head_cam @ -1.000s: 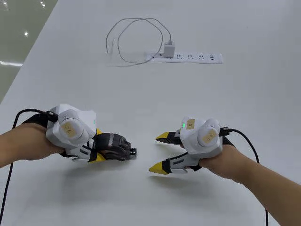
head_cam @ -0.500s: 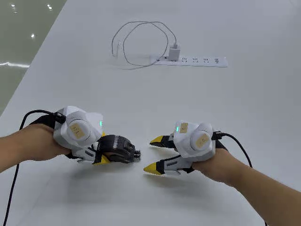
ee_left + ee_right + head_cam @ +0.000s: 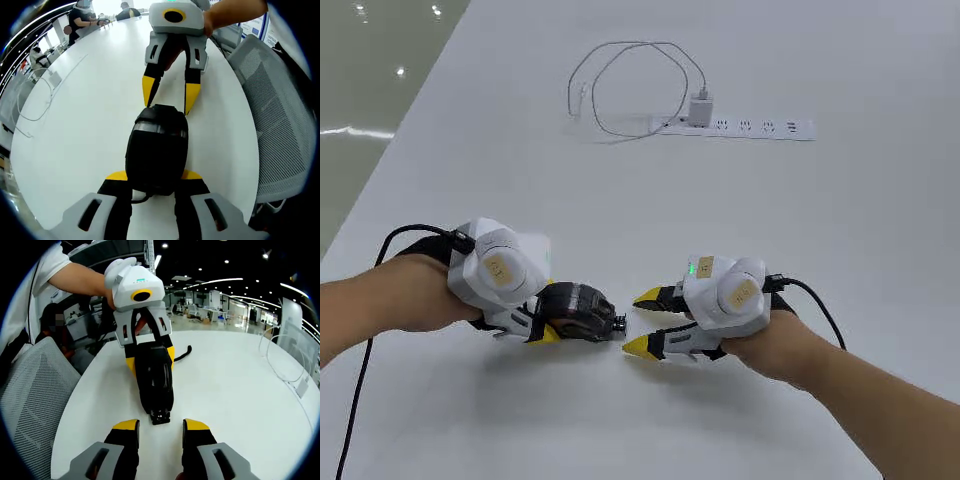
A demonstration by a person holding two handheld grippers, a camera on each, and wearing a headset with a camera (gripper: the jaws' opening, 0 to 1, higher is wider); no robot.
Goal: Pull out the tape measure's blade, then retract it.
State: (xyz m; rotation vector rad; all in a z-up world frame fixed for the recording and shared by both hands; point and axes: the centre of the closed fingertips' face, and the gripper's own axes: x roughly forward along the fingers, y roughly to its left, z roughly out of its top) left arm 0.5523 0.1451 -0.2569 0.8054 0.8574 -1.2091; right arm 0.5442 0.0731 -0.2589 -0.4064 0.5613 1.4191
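Observation:
A black tape measure (image 3: 575, 310) lies on the white table, gripped at its rear by my left gripper (image 3: 542, 318), whose yellow-tipped jaws are shut on its case (image 3: 156, 147). Its blade hook (image 3: 160, 416) points toward my right gripper (image 3: 642, 322). That gripper is open, its yellow tips a short way from the hook, one on each side of its line (image 3: 160, 426). The blade is inside the case. In the left gripper view the right gripper (image 3: 169, 95) faces the case's front with its tips nearly touching it.
A white power strip (image 3: 740, 127) with a plugged charger (image 3: 701, 107) and a looped white cable (image 3: 630, 85) lies at the far side of the table. The table's left edge (image 3: 390, 150) borders a glossy floor. A mesh chair (image 3: 280, 115) stands beside the table.
The right gripper has moved left toward the tape measure's hook, closing the gap. The head camera shifted, so the scene slid right and down. The left gripper still holds the case.

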